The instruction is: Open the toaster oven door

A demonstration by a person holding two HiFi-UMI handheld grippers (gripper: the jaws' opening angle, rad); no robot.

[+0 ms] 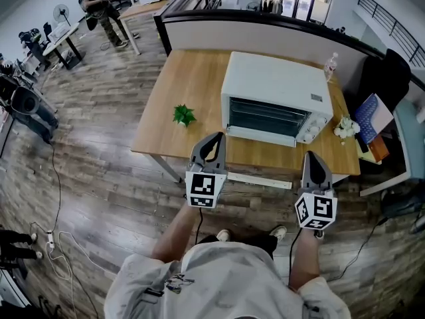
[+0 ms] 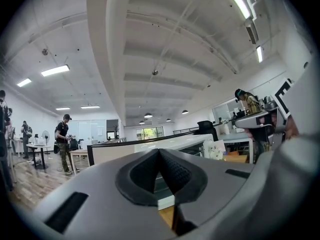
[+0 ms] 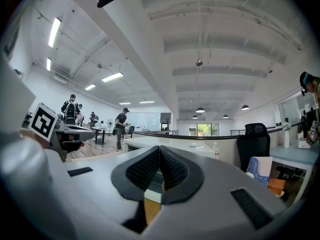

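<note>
Now, your white toaster oven (image 1: 275, 98) sits on the right half of the wooden worktop (image 1: 192, 78). Its glass door (image 1: 265, 117) is shut and faces you, with wire racks showing behind the glass. A small green plant (image 1: 184, 115) stands to its left, a water bottle (image 1: 330, 66) at the far right corner, and white flowers (image 1: 345, 127) at the right edge. Your left gripper (image 1: 215, 138) and right gripper (image 1: 314, 158) hover at the near edge, both jaws clenched on nothing. Plank flooring (image 1: 99, 178) runs through an open office.
</note>
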